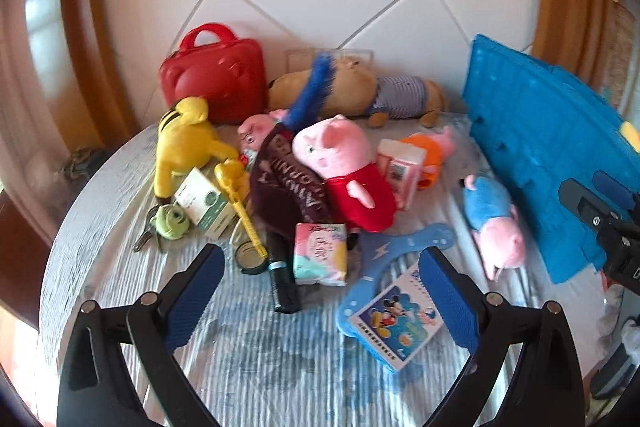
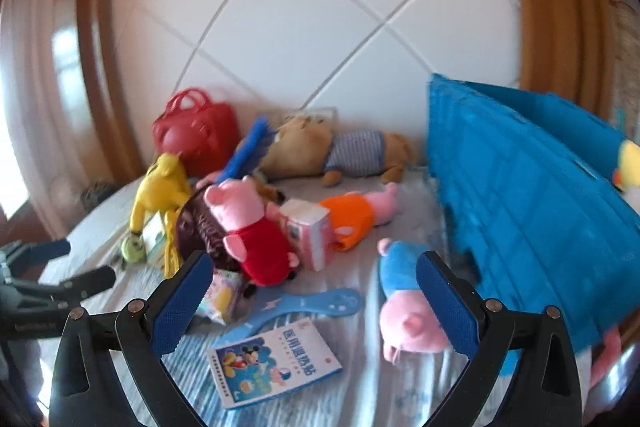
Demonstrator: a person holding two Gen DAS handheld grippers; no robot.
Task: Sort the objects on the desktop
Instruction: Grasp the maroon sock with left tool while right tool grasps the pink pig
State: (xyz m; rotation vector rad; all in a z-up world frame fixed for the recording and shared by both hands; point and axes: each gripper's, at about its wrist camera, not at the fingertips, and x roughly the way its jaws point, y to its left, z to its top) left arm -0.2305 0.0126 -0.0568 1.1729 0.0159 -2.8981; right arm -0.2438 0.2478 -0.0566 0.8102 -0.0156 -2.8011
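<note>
Left wrist view: we see the left gripper (image 1: 322, 297) level above the near edge of the table (image 1: 100, 211), its fingers (image 1: 196, 291) spread wide and holding nothing. Between them, farther in, lie a pastel tissue pack (image 1: 320, 253) and a black tube (image 1: 282, 283); a cartoon box (image 1: 396, 323) rests on a blue hanger (image 1: 400, 251) just beside the right finger. Right wrist view: we see the right gripper (image 2: 316, 307) likewise level, fingers (image 2: 448, 307) wide and empty, with the blue pig plush (image 2: 404, 311) touching or just behind the right finger. A blue crate (image 2: 520, 203) stands tilted at the table's right edge. A red-dressed pig plush (image 2: 252, 231) tops the central pile.
</note>
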